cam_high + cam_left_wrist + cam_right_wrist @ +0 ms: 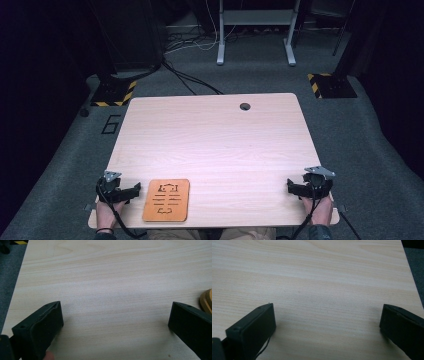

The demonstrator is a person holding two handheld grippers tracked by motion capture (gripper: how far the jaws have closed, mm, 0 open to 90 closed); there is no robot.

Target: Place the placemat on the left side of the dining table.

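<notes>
Pale wood table [215,145] on grey carpet, dark room. Orange board [166,200] near front edge; left gripper [134,189] just beside, right gripper [291,185] well apart. Both spread wide, empty.

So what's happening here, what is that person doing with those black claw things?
A person sits at a wooden table with a gripper in each hand. The left gripper and the right gripper both rest near the table's front edge, jaws wide open, holding nothing. An orange board with cut-out shapes lies flat just beside the left gripper. Nobody is touching it.
</notes>
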